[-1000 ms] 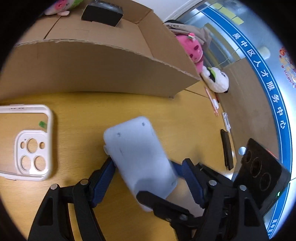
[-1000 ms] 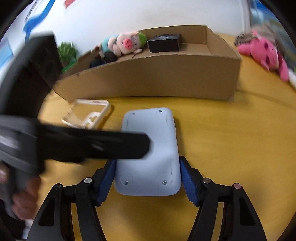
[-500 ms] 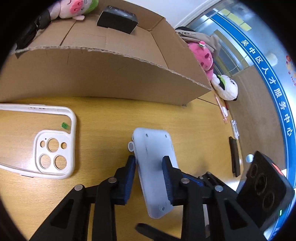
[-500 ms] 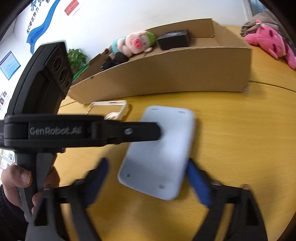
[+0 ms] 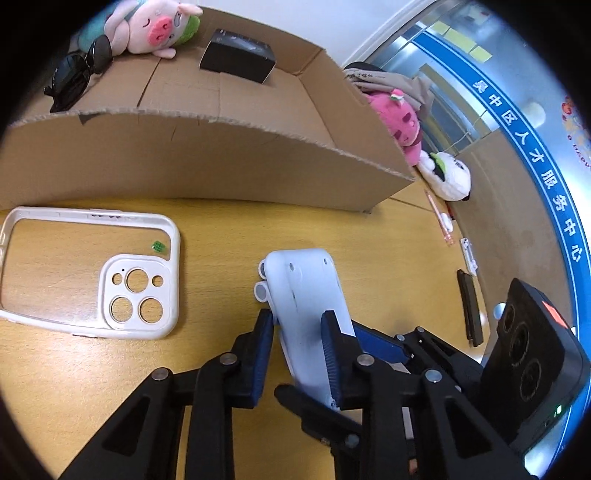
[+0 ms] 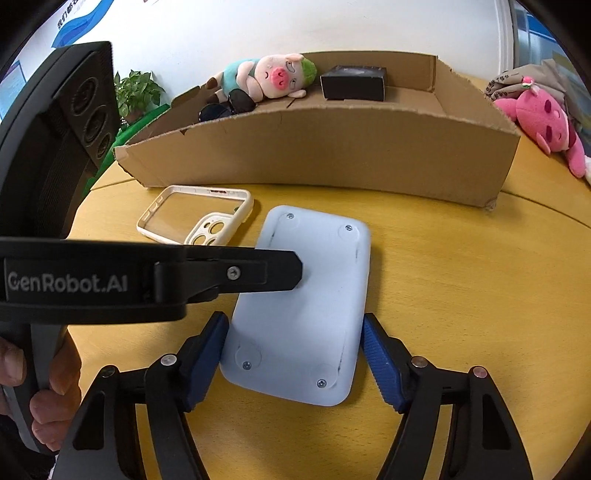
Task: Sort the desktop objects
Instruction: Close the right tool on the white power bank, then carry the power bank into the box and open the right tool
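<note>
A pale blue-white flat device [image 5: 303, 280] rests tilted over the wooden table [image 5: 388, 240], one long edge raised. My left gripper [image 5: 295, 317] clamps it across its thickness, jaws still closing; its upper finger [image 6: 258, 273] presses on the device's top face [image 6: 306, 258]. My right gripper [image 6: 294, 321] straddles the near end with its jaws closing. Its blue pads [image 6: 373, 343] sit close beside the long edges without clearly pressing. A white phone case [image 5: 175, 258] lies flat to the left, also seen as the case [image 6: 240, 214] beyond the device.
A wide cardboard box [image 5: 184, 158] stands behind, holding a pig plush [image 5: 155, 26], sunglasses [image 5: 74, 77] and a black box [image 5: 238, 55]. A pink plush [image 5: 399, 118], panda plush [image 5: 447, 177], pen [image 5: 439, 218] and black bar [image 5: 469, 306] lie to the right.
The left jaws went from wide open to clamped across the device and tipped it up. The right jaws let go, spread wide, then narrowed around it again.
</note>
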